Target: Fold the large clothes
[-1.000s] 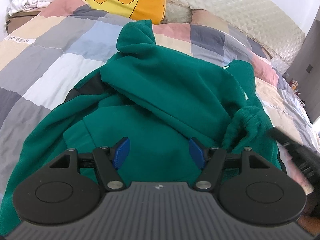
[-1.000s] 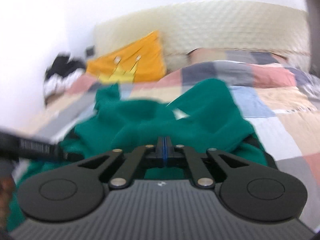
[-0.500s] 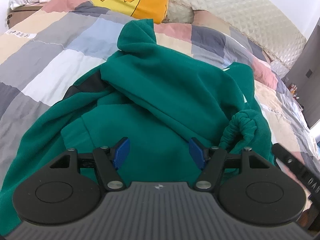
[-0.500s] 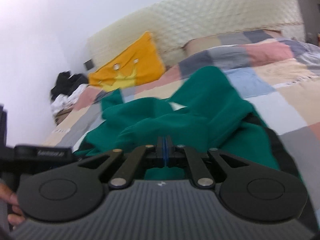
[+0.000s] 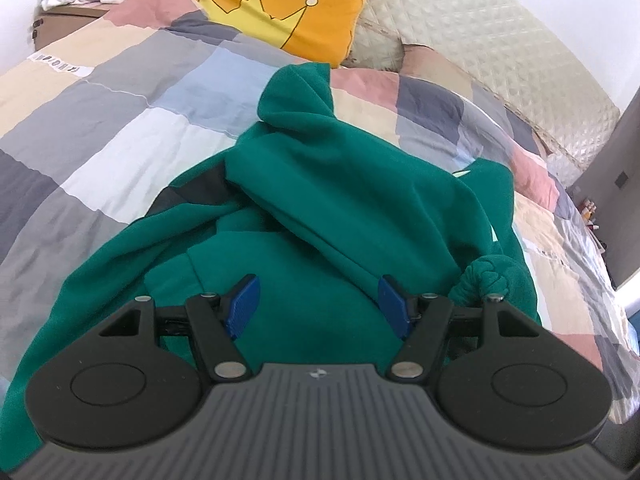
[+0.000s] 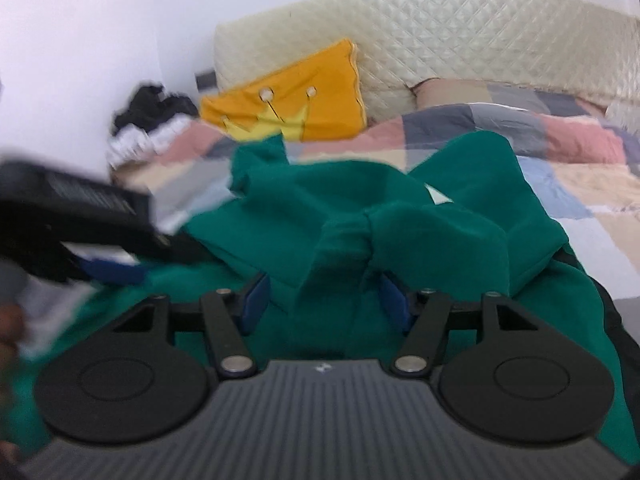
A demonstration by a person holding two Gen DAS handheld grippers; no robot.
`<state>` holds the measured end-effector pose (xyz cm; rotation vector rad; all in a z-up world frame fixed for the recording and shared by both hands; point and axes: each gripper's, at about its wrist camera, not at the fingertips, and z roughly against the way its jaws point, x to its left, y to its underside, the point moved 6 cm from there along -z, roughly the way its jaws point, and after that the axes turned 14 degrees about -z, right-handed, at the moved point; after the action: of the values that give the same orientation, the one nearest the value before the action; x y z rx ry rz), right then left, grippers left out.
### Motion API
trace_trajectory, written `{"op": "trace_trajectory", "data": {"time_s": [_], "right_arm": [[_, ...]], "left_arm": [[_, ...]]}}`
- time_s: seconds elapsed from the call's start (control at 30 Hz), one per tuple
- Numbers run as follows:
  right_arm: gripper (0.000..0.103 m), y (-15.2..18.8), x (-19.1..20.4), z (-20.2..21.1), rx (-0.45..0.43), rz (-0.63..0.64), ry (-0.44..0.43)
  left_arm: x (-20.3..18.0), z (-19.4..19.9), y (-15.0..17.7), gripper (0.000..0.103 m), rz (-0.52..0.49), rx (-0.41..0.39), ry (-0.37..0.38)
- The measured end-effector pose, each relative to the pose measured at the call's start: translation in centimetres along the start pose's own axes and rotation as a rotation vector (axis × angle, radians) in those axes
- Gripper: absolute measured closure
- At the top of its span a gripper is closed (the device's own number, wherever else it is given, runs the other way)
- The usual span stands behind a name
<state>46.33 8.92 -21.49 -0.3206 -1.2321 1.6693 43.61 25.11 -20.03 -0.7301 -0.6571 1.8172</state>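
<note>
Hoodie (image 5: pixel 328 208): lying on the bed (image 5: pixel 120 120), bunched, one sleeve thrown across the body, its cuff (image 6: pixel 360 236) gathered in a knot-like lump.
Done: sleeves seemingly being brought inward; no tidy fold is showing yet.
Left: flattening, squaring the sleeves, folding the body and hood.
Left gripper (image 5: pixel 318 304): hovering over the hoodie's near part, jaws standing wide, holding nothing.
Right gripper (image 6: pixel 324 300): jaws having just been opening, standing apart either side of the cuff, pads not pressing it.
</note>
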Motion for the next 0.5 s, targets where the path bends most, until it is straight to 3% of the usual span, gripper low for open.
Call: {"op": "trace_trajectory", "data": {"time_s": [0.13, 0.3, 0.5], "right_arm": [[0.046, 1.1, -1.0, -1.2, 0.0, 0.031, 0.085], [0.079, -1.7, -3.3, 0.8, -0.035, -0.163, 0.035], [0.082, -5.2, -7.0, 4.8, -0.154, -0.358, 0.029]], "left_arm": [[0.4, -0.4, 0.1, 0.033, 0.019, 0.012, 0.005], [0.6, -1.1, -0.1, 0.033, 0.018, 0.028, 0.004], [1.6, -1.6, -0.7, 0.033, 0.06, 0.041, 0.032]]}}
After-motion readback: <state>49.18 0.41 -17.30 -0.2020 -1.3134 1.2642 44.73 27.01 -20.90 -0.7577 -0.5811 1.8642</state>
